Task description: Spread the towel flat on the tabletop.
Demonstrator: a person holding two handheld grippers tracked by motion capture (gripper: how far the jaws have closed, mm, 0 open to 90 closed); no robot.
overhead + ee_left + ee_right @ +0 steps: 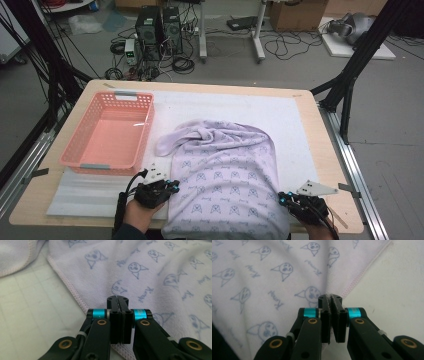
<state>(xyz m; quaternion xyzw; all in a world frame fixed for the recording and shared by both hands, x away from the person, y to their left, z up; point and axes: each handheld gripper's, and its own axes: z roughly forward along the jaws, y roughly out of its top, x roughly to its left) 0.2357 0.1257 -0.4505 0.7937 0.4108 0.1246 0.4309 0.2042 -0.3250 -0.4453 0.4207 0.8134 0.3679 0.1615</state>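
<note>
Working left to right across the table (320, 150): the pink basket (107, 132) stands at the far left, well apart from my hands, its rim just beside the towel's bunched far-left corner; the lilac printed towel (225, 175) lies spread on the white mat (280, 115) at centre, its far end rumpled, its near end hanging toward the table edge. My left gripper (172, 186) sits at the towel's near-left hem; in the left gripper view the left gripper (117, 300) has its jaws pressed together on the towel (150, 277), the stitched hem running in under them from the upper left, so I judge the edge is clamped. My right gripper (283, 199) sits at the near-right hem; in the right gripper view the right gripper (330, 298) has its jaws closed on a pinch of the towel (262, 277), with fabric visibly puckered up between the pads and the hem passing just to their right. The step in hand appears to be a fold from the near edge; to do it well I should confirm both pinches hold a single hem layer, lift both hands together and level, keep the cloth taut between them, and carry it forward evenly so the near hem lands square on the far portion; uneven lift would likely skew the fold.
</note>
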